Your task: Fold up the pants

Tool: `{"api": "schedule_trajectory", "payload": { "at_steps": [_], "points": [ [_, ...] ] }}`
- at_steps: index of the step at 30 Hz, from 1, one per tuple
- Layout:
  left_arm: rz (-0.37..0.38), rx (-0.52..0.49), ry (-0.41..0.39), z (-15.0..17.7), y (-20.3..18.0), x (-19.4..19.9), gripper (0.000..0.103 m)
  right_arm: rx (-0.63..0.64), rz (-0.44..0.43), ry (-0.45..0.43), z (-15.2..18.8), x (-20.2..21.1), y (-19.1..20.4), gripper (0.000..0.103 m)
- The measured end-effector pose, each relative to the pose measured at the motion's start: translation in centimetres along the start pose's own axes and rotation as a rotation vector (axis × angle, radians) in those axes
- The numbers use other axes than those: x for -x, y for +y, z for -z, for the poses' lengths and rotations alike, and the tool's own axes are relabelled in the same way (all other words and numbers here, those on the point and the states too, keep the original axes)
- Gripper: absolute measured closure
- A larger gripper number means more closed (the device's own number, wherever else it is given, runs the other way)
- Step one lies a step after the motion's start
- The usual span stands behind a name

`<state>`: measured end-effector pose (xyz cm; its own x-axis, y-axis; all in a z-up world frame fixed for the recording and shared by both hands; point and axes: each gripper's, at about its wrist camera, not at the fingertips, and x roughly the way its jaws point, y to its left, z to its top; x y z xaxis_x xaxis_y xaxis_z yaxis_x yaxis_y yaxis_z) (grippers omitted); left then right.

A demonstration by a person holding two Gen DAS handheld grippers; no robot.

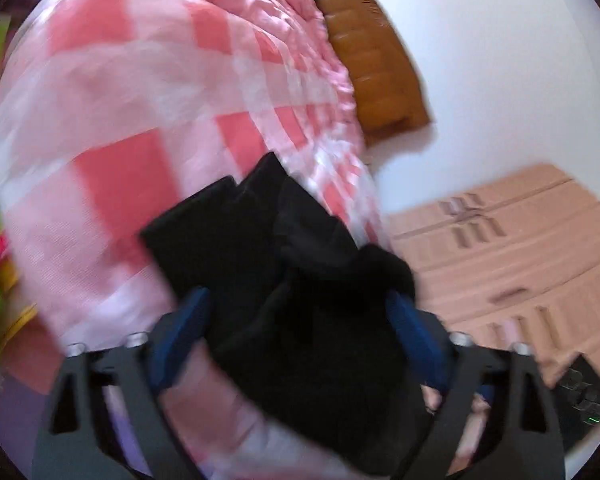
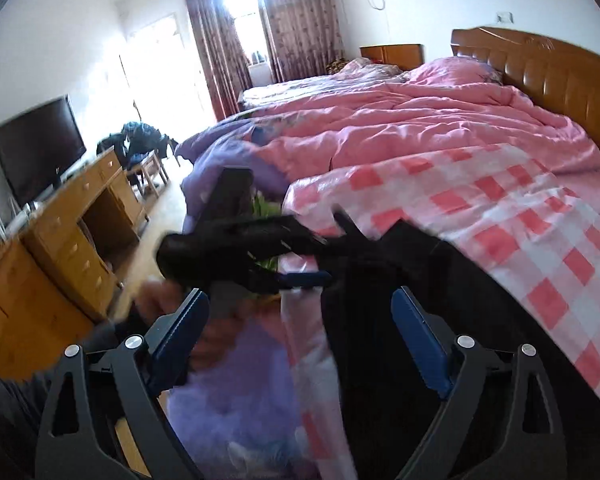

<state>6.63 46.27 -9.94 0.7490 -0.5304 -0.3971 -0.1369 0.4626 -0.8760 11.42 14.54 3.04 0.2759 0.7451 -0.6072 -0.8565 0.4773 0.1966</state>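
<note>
The black pants [image 1: 284,280] lie bunched on the pink checked sheet [image 1: 120,120] at the bed's near edge. My left gripper [image 1: 300,320] is open, its blue pads either side of the bunched cloth, which fills the gap between them. In the right wrist view the pants [image 2: 420,320] spread dark over the sheet's [image 2: 520,240] corner. My right gripper [image 2: 300,320] is open and holds nothing, just in front of the pants. The left gripper [image 2: 296,248] shows as a blurred black shape across the middle of that view.
A pink duvet [image 2: 420,120] covers the far bed, with a wooden headboard [image 2: 560,76] to the right. A purple cover [image 2: 228,152] hangs off the left side. A wooden desk [image 2: 60,240] with a TV [image 2: 40,148] stands along the left wall.
</note>
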Motion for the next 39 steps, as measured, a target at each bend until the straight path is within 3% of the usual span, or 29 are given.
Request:
{"api": "schedule_trajectory", "payload": {
  "at_steps": [2, 5, 11, 13, 16, 19, 22, 25, 27, 29, 31, 34, 35, 39],
  "points": [
    [0.027, 0.016, 0.001, 0.4, 0.5, 1.1, 0.008, -0.036, 0.009, -0.009, 1.2, 1.6, -1.1, 0.015],
    [0.038, -0.022, 0.002, 0.6, 0.1, 1.4, 0.003, -0.129, 0.137, -0.052, 4.1, 6.2, -5.6, 0.017],
    [0.073, -0.115, -0.008, 0.9, -1.6, 1.8, 0.002, -0.42, 0.378, -0.121, 10.9, 16.0, -16.7, 0.017],
    [0.09, -0.133, 0.006, 0.9, -2.1, 1.9, 0.002, -0.493, 0.388, -0.172, 12.7, 18.3, -18.8, 0.017],
    [0.015, -0.143, 0.035, 0.6, -2.4, 0.9, 0.002, -0.533, 0.417, -0.225, 13.9, 20.2, -20.3, 0.017],
    [-0.019, -0.184, 0.026, 0.5, -3.3, 0.2, 0.004, -0.513, 0.446, -0.213, 14.0, 20.1, -21.3, 0.017],
    [-0.065, -0.255, 0.017, 0.7, -4.8, -0.3, 0.014, -0.44, 0.489, -0.101, 14.0, 18.5, -22.9, 0.018],
    [-0.199, -0.371, 0.024, 1.1, -6.6, -1.5, 0.019, -0.358, 0.502, 0.004, 14.2, 17.3, -24.1, 0.022],
    [-0.244, -0.4, 0.053, 1.3, -6.4, -2.5, 0.022, -0.294, 0.456, 0.097, 14.2, 15.4, -25.4, 0.036],
    [-0.291, -0.421, 0.063, 1.4, -6.1, -3.3, 0.022, -0.208, 0.413, 0.162, 14.0, 13.7, -25.6, 0.039],
    [-0.305, -0.434, 0.054, 1.4, -6.2, -3.6, 0.022, -0.123, 0.383, 0.205, 13.8, 12.3, -25.0, 0.047],
    [-0.373, -0.463, 0.034, 1.7, -6.4, -3.7, 0.047, 0.0, 0.316, 0.274, 13.5, 10.3, -23.7, 0.057],
    [-0.418, -0.487, 0.027, 1.8, -6.4, -3.7, 0.06, 0.023, 0.297, 0.286, 13.5, 10.1, -23.3, 0.059],
    [-0.436, -0.532, 0.021, 2.3, -6.2, -2.9, 0.076, 0.095, 0.263, 0.315, 13.9, 9.5, -22.2, 0.062]
  ]
}}
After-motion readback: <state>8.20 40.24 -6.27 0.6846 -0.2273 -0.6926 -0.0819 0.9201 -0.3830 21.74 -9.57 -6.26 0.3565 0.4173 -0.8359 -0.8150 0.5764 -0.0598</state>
